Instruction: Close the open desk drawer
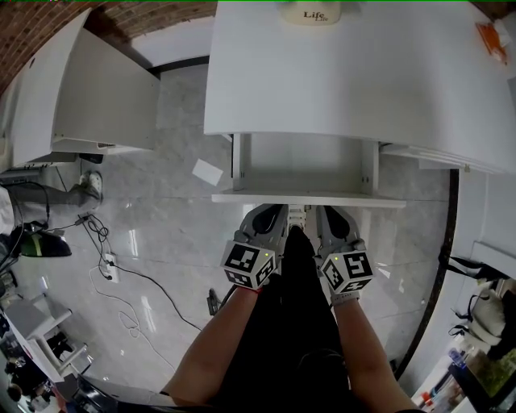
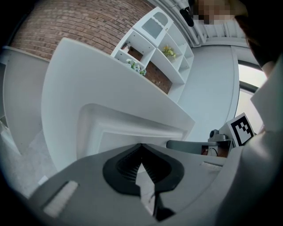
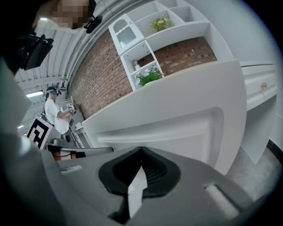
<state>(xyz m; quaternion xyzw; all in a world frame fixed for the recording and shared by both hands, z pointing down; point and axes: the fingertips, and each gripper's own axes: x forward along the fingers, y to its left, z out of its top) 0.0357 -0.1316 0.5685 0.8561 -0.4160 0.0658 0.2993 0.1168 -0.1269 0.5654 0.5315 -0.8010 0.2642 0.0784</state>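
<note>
The white desk (image 1: 347,73) has its drawer (image 1: 306,198) pulled out toward me, with the pale inside showing between two side rails. My left gripper (image 1: 272,216) and right gripper (image 1: 326,216) sit side by side just below the drawer's front panel, tips right at its edge; contact cannot be told. In the left gripper view, the left gripper (image 2: 141,148) is shut with nothing in it, and the drawer front (image 2: 132,128) is close ahead. The right gripper (image 3: 141,151) is likewise shut and empty before the drawer front (image 3: 177,128).
A cream bowl (image 1: 310,14) stands at the desk's far edge. A second white desk (image 1: 89,89) is at the left. Cables and a power strip (image 1: 105,262) and a paper scrap (image 1: 207,171) lie on the tiled floor. A person (image 3: 55,112) stands far off.
</note>
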